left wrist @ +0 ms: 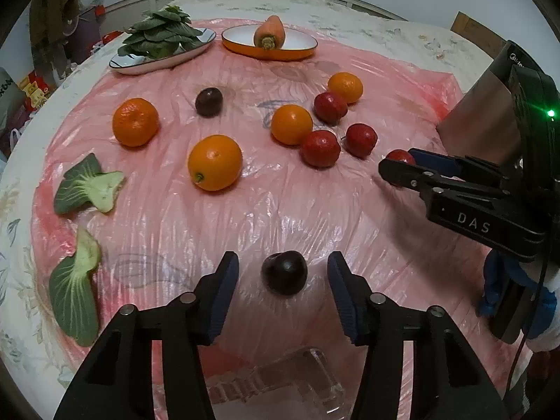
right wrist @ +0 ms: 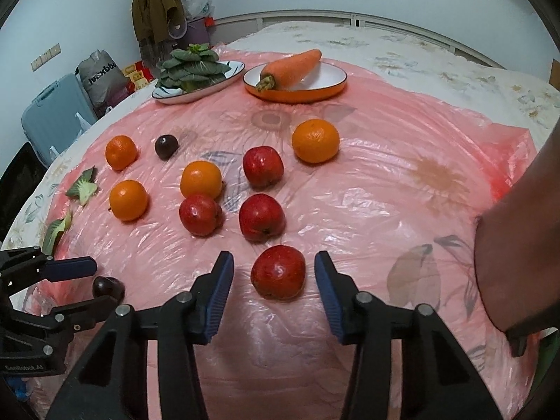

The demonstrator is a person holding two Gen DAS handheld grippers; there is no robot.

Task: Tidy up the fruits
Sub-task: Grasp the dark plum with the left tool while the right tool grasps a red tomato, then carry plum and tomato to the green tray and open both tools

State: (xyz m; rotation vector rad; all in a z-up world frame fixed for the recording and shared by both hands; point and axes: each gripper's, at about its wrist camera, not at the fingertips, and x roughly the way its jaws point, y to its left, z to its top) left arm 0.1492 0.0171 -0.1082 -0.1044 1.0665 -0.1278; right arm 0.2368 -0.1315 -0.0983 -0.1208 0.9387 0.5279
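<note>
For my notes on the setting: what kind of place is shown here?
Probably a lived-in home room, not a lab. A coat hangs on the wall, bags sit on the floor, and a round table carries a floral cloth.

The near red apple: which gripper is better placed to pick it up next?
Right. The right gripper already has the near red apple between its open fingers, pads not touching. The left gripper straddles a dark plum instead.

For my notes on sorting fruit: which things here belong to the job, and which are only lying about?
Belong to the job:
- four oranges
- four red apples
- two dark plums

Only lying about:
- carrot in orange dish
- plate of greens
- two loose leaves
- pink plastic sheet
</note>
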